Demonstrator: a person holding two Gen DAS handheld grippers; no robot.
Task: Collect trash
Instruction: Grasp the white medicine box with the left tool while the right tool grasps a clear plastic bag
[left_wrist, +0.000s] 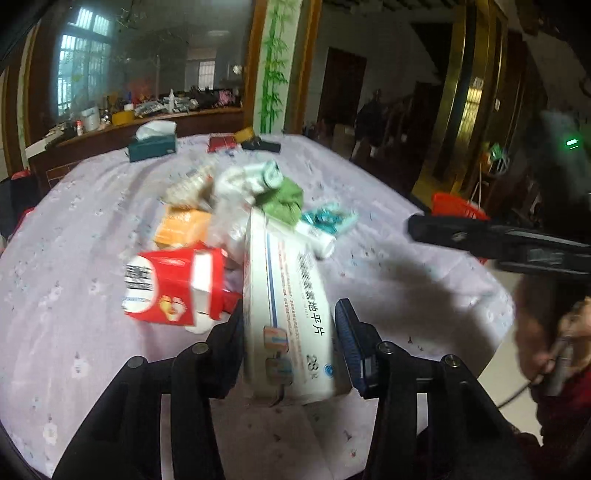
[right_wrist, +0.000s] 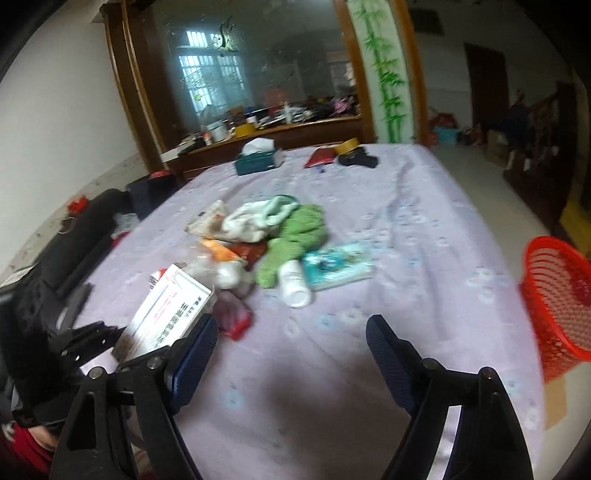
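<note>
gripped lengthwise between the left gripper's (left_wrist: 291, 332) pads, a white medicine box (left_wrist: 288, 314) hangs near the trash pile on the lilac tablecloth (right_wrist: 388, 206); right gripper (right_wrist: 291, 354) gapes empty; red mesh basket (right_wrist: 557, 291) waits far right, beyond it.

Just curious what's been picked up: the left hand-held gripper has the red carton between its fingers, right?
Not quite. In the left wrist view the left hand-held gripper has the white medicine box between its fingers; the red carton lies beside it on the table.
</note>
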